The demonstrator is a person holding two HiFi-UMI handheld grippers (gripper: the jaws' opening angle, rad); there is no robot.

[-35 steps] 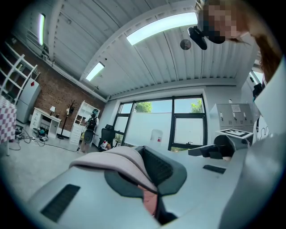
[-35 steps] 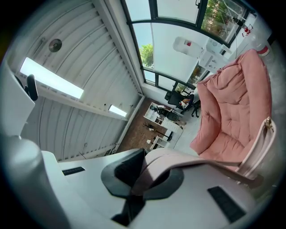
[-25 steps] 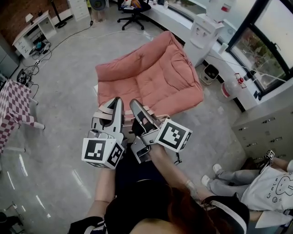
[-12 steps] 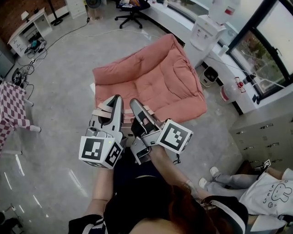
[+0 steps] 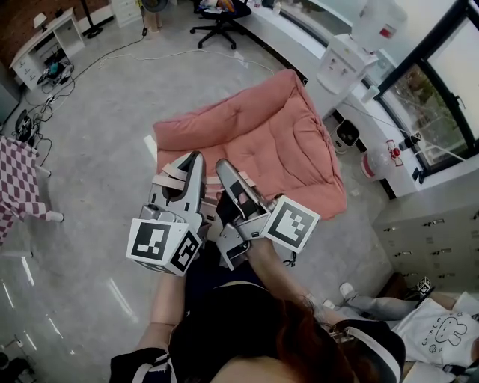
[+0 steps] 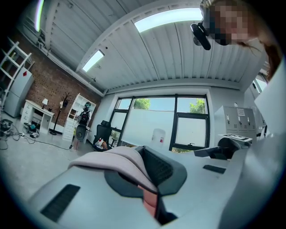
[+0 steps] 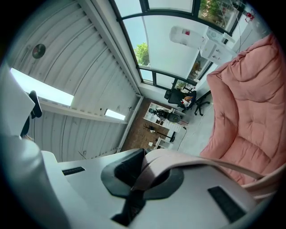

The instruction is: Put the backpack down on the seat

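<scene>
Left gripper (image 5: 194,161): jaws clenched on a pale pink strap (image 6: 117,157).
Right gripper (image 5: 224,169): jaws clenched on a second strap (image 7: 187,161).
Backpack (image 5: 222,211): dark, held by its straps between the two grippers, not on the cushion.
Seat (image 5: 262,135): salmon-pink quilted cushion on the grey floor (image 5: 97,112), just beyond the grippers' tips.

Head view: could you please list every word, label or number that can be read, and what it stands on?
No text can be read.
Water bottle: red label, too small to read.
Left cube, right cube: black-and-white marker patterns, no letters.
White shirt: print too blurred to read.
</scene>
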